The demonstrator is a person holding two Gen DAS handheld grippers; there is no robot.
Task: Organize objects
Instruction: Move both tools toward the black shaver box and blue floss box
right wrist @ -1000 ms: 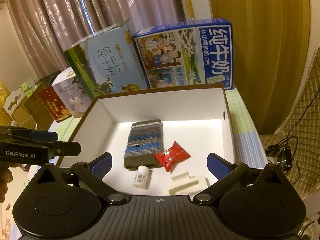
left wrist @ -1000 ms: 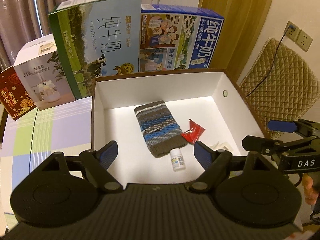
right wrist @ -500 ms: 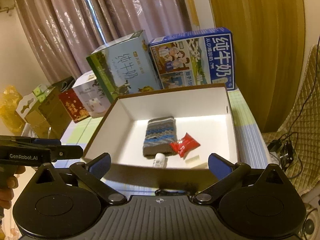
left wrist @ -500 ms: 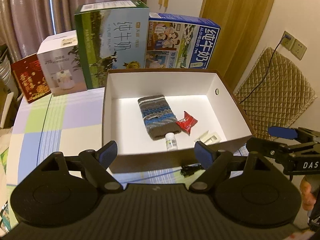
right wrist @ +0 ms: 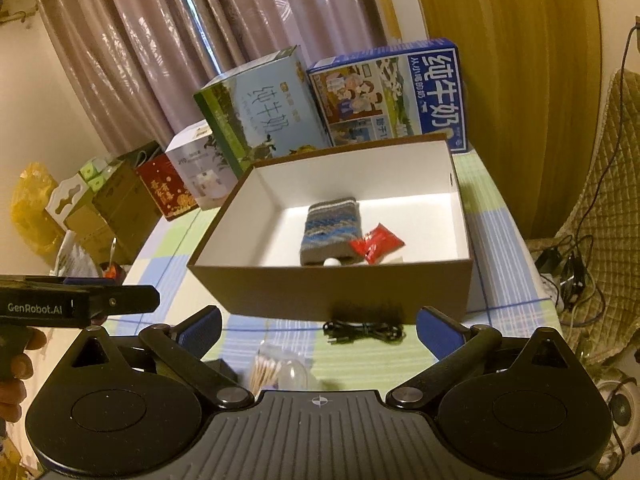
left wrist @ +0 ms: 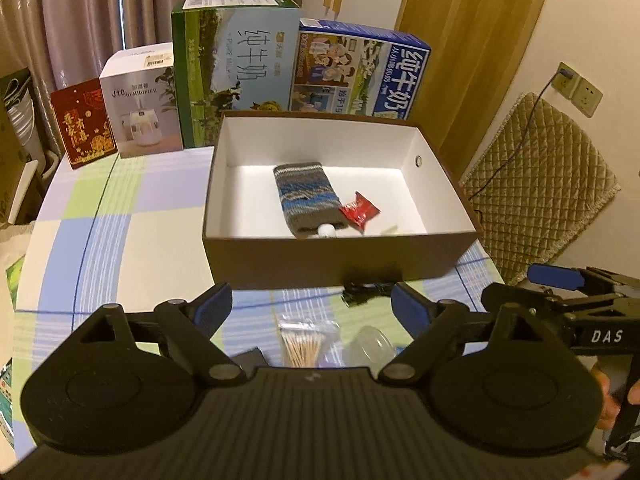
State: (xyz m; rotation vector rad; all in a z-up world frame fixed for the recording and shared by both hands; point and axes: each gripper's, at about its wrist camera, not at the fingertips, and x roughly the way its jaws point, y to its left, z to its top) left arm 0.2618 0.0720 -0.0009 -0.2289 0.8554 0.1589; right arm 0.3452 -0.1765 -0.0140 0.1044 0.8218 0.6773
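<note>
Both grippers have pulled back from over the brown box (left wrist: 332,256) to the near side of the worktop (left wrist: 120,216), jaws spread wide and empty. The knitted pouch (left wrist: 306,196), red packet (left wrist: 359,210) and small bottle (left wrist: 327,230) lie inside, so next come the cotton swabs (left wrist: 306,344), clear cup (left wrist: 370,344) and black cable (right wrist: 364,330) waiting outside.
</note>
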